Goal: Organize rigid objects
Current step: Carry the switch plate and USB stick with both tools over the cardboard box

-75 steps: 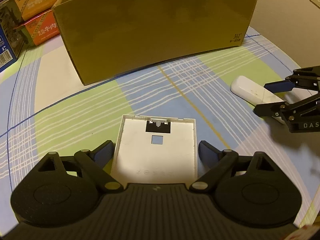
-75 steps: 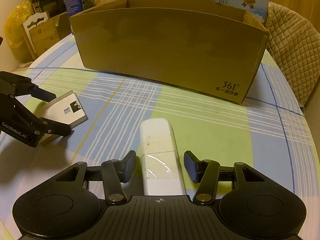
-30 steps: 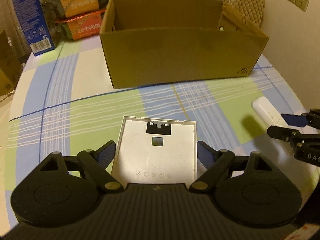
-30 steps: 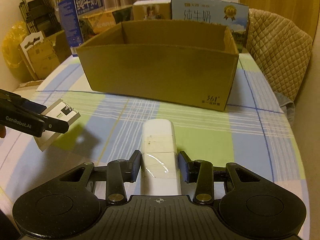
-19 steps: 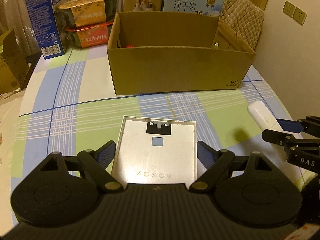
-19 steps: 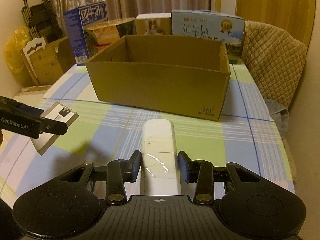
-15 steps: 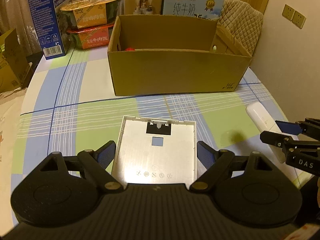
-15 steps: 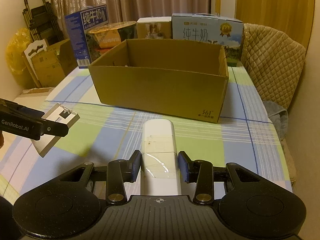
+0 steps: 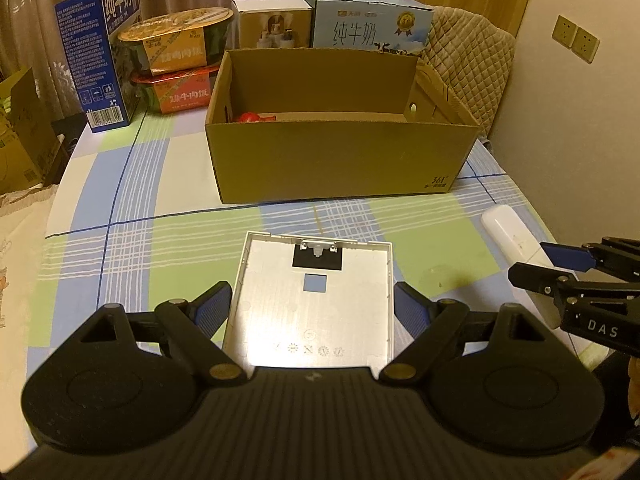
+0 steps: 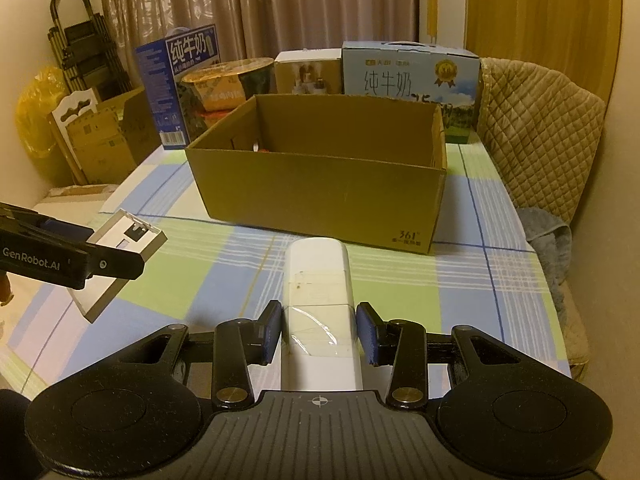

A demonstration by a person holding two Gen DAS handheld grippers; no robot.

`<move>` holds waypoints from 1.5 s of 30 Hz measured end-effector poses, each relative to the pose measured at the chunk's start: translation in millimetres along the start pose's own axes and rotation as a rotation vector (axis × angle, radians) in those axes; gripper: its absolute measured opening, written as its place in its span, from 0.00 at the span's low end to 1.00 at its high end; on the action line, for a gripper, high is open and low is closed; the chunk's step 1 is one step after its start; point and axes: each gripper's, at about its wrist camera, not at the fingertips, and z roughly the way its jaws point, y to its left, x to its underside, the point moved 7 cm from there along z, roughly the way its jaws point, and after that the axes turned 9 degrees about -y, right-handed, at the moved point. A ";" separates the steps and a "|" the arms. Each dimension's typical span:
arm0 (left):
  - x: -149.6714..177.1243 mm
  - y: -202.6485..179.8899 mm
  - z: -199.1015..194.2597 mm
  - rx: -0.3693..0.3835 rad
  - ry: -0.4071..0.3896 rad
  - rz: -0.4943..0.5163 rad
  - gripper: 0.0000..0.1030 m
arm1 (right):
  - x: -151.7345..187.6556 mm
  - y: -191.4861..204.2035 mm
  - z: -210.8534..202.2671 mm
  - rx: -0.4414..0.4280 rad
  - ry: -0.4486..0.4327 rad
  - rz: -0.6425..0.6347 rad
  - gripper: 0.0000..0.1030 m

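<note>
My left gripper [image 9: 312, 304] is shut on a flat square white panel [image 9: 314, 304] with a black clip and a small square hole, held above the checked tablecloth. My right gripper [image 10: 319, 330] is shut on a long white device [image 10: 319, 300], also held up. Each gripper shows in the other view: the right one with its white device [image 9: 508, 228] at the right edge, the left one with its panel [image 10: 124, 240] at the left edge. An open cardboard box [image 9: 340, 168] stands ahead of both; a red object [image 9: 256, 117] lies inside at its left.
Behind the box [image 10: 320, 196] stand milk cartons [image 9: 368, 24], a blue carton [image 9: 102, 52], stacked instant-meal bowls [image 9: 176, 56] and a small white box [image 9: 272, 22]. A quilted chair [image 10: 536, 128] stands at the right, cardboard boxes [image 10: 104, 140] off the table's left. The table edge curves near both grippers.
Both grippers have risen and pulled back from the table with their objects; the box now looks smaller and its inside shows. The right gripper closed on the white device.
</note>
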 end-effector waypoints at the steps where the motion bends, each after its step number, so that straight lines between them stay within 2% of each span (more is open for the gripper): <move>1: -0.7 -1.0 -0.9 0.001 -0.002 0.002 0.81 | -0.7 0.5 -0.8 0.000 -0.002 0.000 0.36; 10: -7.1 -5.0 -3.3 0.002 -0.007 0.010 0.81 | -7.2 -5.6 -3.5 0.006 0.000 0.017 0.36; 31: -29.9 -11.2 12.6 0.011 -0.002 0.041 0.81 | -47.2 -32.5 -3.5 0.031 -0.013 0.032 0.36; 45: -40.8 -14.0 21.0 0.023 0.005 0.052 0.81 | -58.3 -37.4 6.0 0.025 -0.005 0.030 0.36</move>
